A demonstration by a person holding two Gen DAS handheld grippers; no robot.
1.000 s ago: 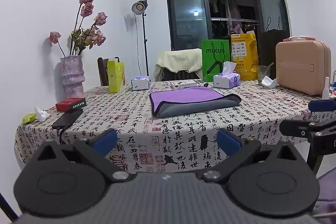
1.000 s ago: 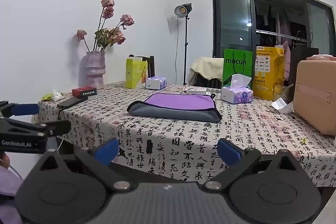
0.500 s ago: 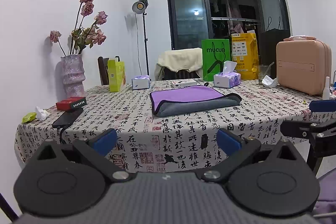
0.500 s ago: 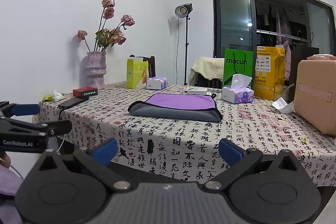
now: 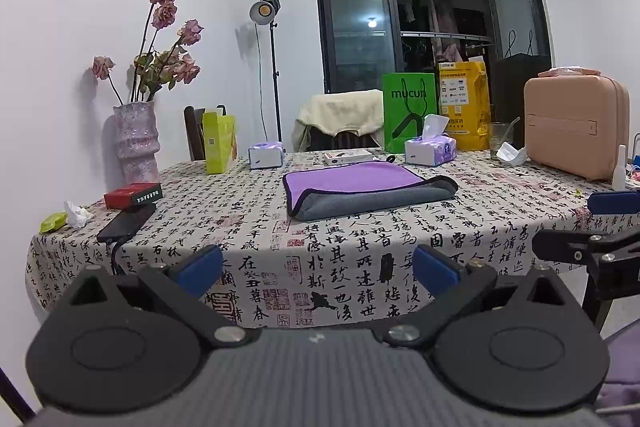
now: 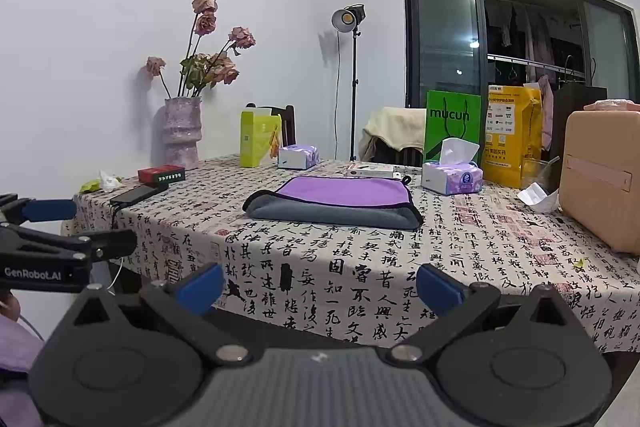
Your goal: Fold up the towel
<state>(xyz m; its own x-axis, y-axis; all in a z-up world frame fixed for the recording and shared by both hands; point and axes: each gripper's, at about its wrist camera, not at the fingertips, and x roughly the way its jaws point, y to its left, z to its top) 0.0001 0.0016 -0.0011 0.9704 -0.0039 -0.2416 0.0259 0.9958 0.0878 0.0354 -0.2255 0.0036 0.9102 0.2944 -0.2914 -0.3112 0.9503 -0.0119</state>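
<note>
A folded towel [image 5: 366, 189], purple on top and grey below with a dark trim, lies flat in the middle of the table; it also shows in the right wrist view [image 6: 336, 201]. My left gripper [image 5: 318, 269] is open and empty, held in front of the table's near edge, well short of the towel. My right gripper [image 6: 320, 285] is open and empty, also off the table's front edge. Each gripper shows at the side of the other's view.
The table [image 5: 360, 251] has a calligraphy-print cloth. On it stand a vase of dried roses [image 5: 136, 143], a red box [image 5: 133, 195], a black phone [image 5: 126, 223], tissue packs [image 5: 430, 149], a green bag [image 5: 408, 111], a yellow bag [image 5: 464, 111] and a peach case [image 5: 576, 131].
Both views have crept very slightly; the grippers stay open in front of the table and the towel has not moved.
</note>
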